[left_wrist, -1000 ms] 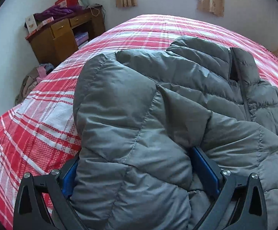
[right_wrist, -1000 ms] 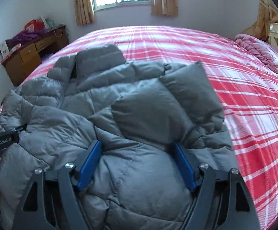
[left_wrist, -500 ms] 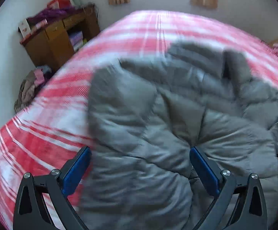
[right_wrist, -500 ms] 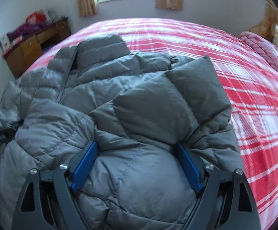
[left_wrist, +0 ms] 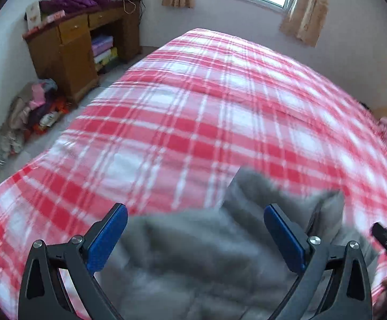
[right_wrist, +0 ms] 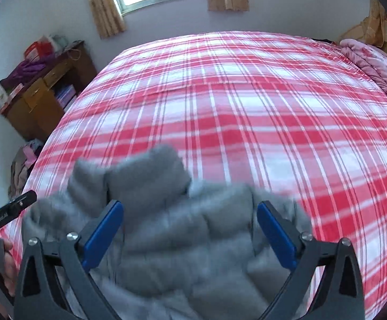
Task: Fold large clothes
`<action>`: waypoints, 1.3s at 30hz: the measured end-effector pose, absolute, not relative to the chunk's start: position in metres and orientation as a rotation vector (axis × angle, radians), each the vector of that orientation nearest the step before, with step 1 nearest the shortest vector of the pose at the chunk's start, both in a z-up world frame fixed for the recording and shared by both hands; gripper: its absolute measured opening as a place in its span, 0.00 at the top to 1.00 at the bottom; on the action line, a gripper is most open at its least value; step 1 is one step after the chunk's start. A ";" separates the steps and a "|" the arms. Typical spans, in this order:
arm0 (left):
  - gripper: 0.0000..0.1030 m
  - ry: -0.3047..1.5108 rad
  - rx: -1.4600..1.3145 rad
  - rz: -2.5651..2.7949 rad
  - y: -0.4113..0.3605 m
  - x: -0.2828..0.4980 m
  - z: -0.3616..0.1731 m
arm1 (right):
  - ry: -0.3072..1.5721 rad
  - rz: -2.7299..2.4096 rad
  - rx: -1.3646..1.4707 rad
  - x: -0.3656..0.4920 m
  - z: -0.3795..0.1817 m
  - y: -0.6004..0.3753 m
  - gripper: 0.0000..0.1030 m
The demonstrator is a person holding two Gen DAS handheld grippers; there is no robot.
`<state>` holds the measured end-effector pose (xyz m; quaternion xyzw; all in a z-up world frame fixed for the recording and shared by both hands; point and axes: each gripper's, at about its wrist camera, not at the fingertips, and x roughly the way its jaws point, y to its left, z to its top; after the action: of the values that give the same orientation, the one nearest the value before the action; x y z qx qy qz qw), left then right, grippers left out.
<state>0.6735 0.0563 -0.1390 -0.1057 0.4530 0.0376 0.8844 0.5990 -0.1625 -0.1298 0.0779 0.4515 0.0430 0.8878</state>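
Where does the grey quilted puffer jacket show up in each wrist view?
Left wrist: grey quilted puffer jacket, bottom centre to right, blurred, behind the claw fingers.
Right wrist: jacket, bottom left to centre, blurred.
Shared landmark: brown wooden desk at the left wall.

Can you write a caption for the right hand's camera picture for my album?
Open right gripper above a blurry grey puffy jacket on a red checked bed.
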 end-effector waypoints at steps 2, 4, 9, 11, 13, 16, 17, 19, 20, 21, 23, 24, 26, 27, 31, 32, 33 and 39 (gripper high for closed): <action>0.01 0.951 -0.232 0.073 0.048 0.697 -0.141 | 0.959 0.086 0.189 0.626 -0.133 -0.161 0.01; 0.01 0.972 -0.214 0.056 0.036 0.720 -0.147 | 0.982 0.080 0.197 0.649 -0.138 -0.157 0.01; 0.01 1.032 -0.146 0.067 0.017 0.751 -0.176 | 1.028 0.088 0.188 0.687 -0.154 -0.144 0.01; 0.01 1.064 -0.126 0.055 0.012 0.755 -0.188 | 1.074 0.106 0.150 0.698 -0.167 -0.136 0.01; 0.01 1.065 -0.130 0.014 0.011 0.749 -0.193 | 1.098 0.114 0.104 0.703 -0.175 -0.131 0.01; 0.12 1.039 -0.141 -0.052 0.013 0.730 -0.188 | 1.102 0.148 0.074 0.697 -0.178 -0.133 0.20; 0.32 1.040 -0.137 -0.092 0.014 0.722 -0.185 | 1.114 0.175 0.069 0.692 -0.178 -0.135 0.36; 0.64 1.047 -0.149 -0.179 0.014 0.708 -0.179 | 1.131 0.209 0.059 0.680 -0.174 -0.140 0.62; 0.74 1.038 -0.142 -0.194 0.014 0.701 -0.174 | 1.126 0.221 0.051 0.675 -0.171 -0.142 0.78; 0.79 1.017 -0.125 -0.199 0.013 0.693 -0.169 | 1.116 0.233 0.039 0.667 -0.166 -0.143 0.84; 0.84 0.955 -0.094 -0.221 0.014 0.670 -0.154 | 1.096 0.253 0.036 0.651 -0.155 -0.148 0.90; 0.86 0.931 -0.082 -0.228 0.015 0.660 -0.148 | 1.080 0.261 0.027 0.643 -0.149 -0.149 0.90; 0.89 0.887 -0.072 -0.230 0.018 0.636 -0.141 | 1.038 0.272 -0.009 0.624 -0.136 -0.150 0.92; 0.91 0.881 -0.078 -0.236 0.021 0.629 -0.141 | 1.020 0.274 -0.027 0.613 -0.132 -0.152 0.92; 0.93 0.863 -0.041 -0.204 0.023 0.604 -0.159 | 0.981 0.264 -0.043 0.584 -0.132 -0.162 0.93; 0.93 0.879 -0.054 -0.194 0.026 0.598 -0.167 | 0.972 0.266 -0.036 0.577 -0.135 -0.165 0.94; 0.93 0.896 -0.067 -0.191 0.028 0.597 -0.176 | 0.967 0.265 -0.031 0.572 -0.139 -0.167 0.94; 0.94 0.927 -0.088 -0.149 0.036 0.598 -0.203 | 0.987 0.215 -0.034 0.551 -0.184 -0.175 0.95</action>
<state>0.5983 0.0357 -0.2025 -0.0422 0.4465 -0.0718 0.8909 0.5510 -0.1747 -0.1842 -0.0163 0.4726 0.1032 0.8750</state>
